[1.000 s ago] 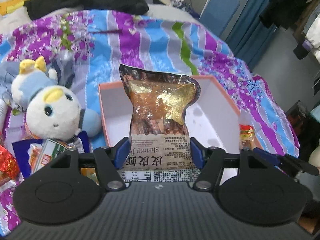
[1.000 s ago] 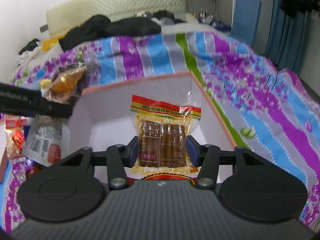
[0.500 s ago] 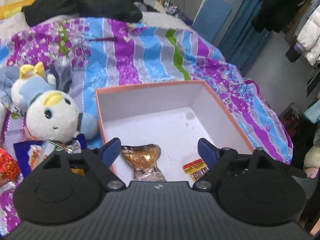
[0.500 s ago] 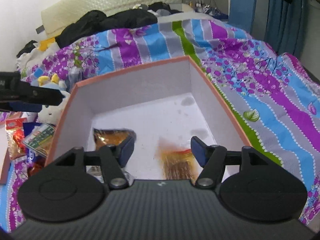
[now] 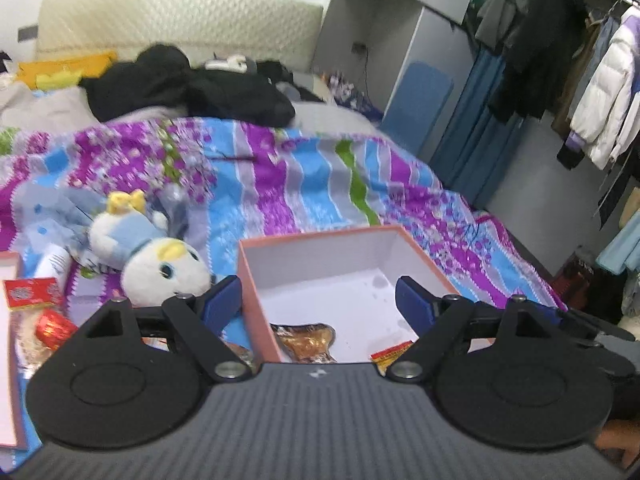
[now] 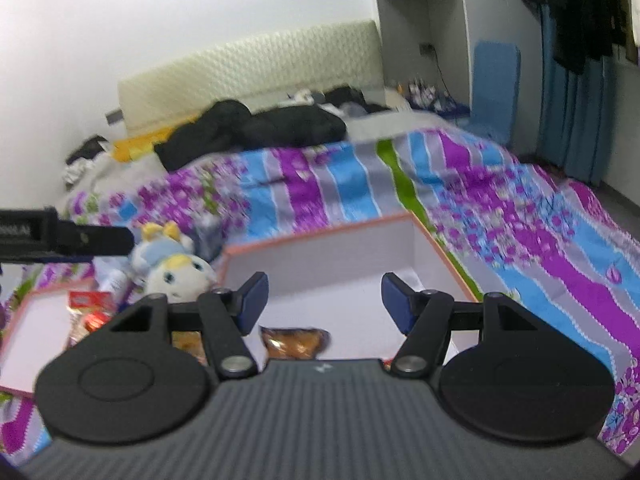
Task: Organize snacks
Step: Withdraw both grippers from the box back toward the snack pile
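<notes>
An orange-rimmed white box [image 5: 256, 304] sits on the striped bedspread; it also shows in the right wrist view [image 6: 440, 248]. Inside it lie a brown-gold shrimp snack bag [image 5: 306, 340], also in the right wrist view [image 6: 296, 342], and a red-and-yellow snack pack [image 5: 390, 354]. My left gripper [image 5: 318, 300] is open and empty above the box's near edge. My right gripper [image 6: 324, 300] is open and empty above the box. More snack packs [image 5: 44, 312] lie at the left.
A white-and-blue plush toy [image 5: 156, 264] lies left of the box. A second shallow box [image 6: 32, 320] with red snacks [image 6: 90, 312] sits at the far left. Black clothes [image 5: 192, 84] are piled at the bed's head. Hanging coats [image 5: 600, 92] are at the right.
Both grippers let go of their snack packs, which dropped into the box. Both have since lifted and pulled back, jaws open wide.
</notes>
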Demonstrator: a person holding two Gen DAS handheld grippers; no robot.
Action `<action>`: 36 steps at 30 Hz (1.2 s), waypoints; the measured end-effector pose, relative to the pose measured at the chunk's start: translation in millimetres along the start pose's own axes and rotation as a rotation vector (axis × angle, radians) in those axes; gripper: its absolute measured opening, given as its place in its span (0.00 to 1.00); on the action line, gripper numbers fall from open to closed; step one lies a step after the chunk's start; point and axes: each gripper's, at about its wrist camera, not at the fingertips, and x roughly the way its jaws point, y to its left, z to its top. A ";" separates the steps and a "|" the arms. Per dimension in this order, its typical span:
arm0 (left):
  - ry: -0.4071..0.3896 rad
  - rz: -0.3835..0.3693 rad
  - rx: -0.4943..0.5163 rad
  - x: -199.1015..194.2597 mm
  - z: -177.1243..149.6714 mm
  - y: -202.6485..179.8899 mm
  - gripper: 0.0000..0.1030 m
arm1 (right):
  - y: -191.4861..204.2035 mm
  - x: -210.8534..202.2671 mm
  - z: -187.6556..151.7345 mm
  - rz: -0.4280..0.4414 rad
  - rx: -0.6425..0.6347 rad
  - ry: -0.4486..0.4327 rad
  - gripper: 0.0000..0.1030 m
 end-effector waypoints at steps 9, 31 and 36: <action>-0.096 0.093 0.034 -70.5 -33.3 17.8 0.84 | 43.1 -39.3 -9.0 0.078 -0.012 -0.071 0.63; -0.114 0.188 -0.029 -126.1 -141.0 68.4 0.84 | 107.6 -73.8 -82.7 0.156 -0.082 -0.067 0.63; -0.081 0.197 -0.092 -131.3 -167.5 89.7 0.84 | 119.6 -76.3 -107.1 0.176 -0.093 -0.048 0.63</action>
